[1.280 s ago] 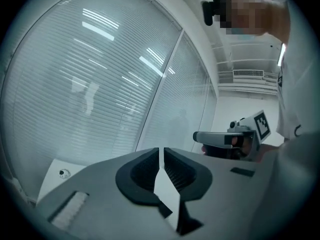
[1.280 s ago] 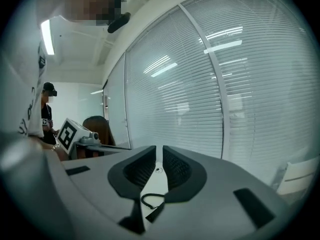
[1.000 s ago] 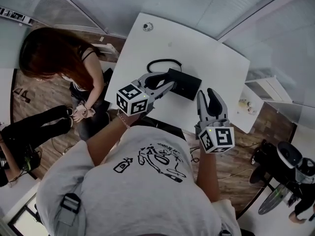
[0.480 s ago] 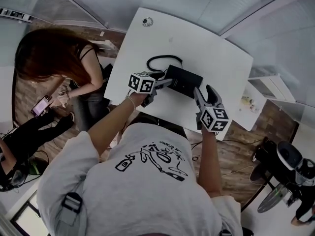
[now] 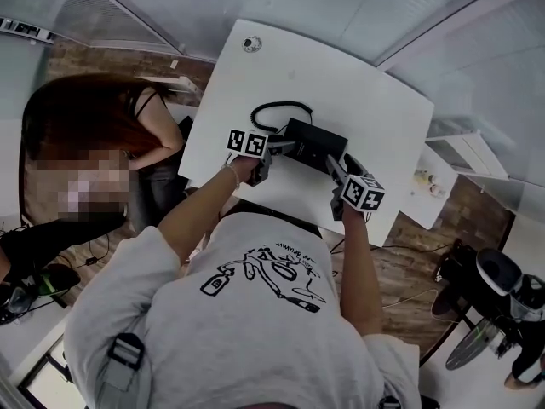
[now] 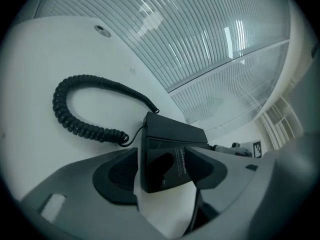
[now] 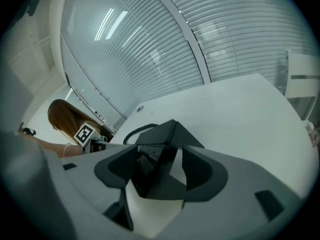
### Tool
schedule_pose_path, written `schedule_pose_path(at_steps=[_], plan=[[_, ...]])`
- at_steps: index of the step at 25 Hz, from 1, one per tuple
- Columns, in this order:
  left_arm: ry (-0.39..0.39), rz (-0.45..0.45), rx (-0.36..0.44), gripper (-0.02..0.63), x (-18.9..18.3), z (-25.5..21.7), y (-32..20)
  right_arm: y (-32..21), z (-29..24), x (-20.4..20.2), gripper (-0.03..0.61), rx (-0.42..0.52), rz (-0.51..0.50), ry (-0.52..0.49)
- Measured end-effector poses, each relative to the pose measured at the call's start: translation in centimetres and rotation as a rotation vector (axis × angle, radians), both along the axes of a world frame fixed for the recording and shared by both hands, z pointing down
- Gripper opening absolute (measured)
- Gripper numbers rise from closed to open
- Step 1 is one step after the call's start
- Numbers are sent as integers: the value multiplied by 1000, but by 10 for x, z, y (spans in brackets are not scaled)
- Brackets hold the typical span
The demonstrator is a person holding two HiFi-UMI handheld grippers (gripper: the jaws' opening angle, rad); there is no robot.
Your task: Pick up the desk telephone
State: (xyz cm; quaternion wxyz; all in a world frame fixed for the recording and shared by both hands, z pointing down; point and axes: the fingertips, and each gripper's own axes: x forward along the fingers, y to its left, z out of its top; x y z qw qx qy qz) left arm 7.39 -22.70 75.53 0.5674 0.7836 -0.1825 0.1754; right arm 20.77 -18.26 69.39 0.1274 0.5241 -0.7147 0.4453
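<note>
While straddling the desk telephone (image 5: 315,146), left claw (image 6: 162,163) spread wide, right claw (image 7: 160,159) likewise.

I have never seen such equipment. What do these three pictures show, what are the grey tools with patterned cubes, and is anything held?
There is no robot: a person holds a two-jaw gripper in each hand. One picture comes from a camera on the person's head, looking down; the other two come from cameras riding on the grippers, looking along their jaws. The patterned cubes belong to the grippers. On the white table lies a black desk telephone with a coiled cord. The left gripper and the right gripper each have one end of the telephone between open jaws. It appears to rest on the table, not yet lifted.
</note>
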Motion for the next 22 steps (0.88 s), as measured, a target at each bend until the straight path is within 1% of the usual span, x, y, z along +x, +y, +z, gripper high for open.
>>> schedule_pose_path(at_steps=[2, 6, 9, 12, 13, 16, 19, 22], plan=[[19, -7, -10, 276, 4, -1, -2, 1, 9, -4, 239, -29, -5, -26], [4, 19, 0, 275, 7, -2, -2, 2, 20, -17, 239, -64, -45, -74], [-8, 33, 7, 273, 8, -4, -1, 3, 21, -18, 238, -71, -42, -68], [-56, 92, 47, 273, 9, -5, 3, 2, 20, -18, 236, -66, -27, -90], [-62, 105, 49, 273, 9, -6, 4, 2, 18, -18, 236, -64, -25, -96], [-60, 98, 45, 273, 8, -13, 7, 3, 10, -19, 236, -53, -30, -96], [-67, 86, 68, 273, 4, -24, 9, 2, -4, -23, 236, -30, -43, -96], [-58, 62, 87, 272, 1, -41, 10, 2, -20, -26, 236, 2, -68, -94]])
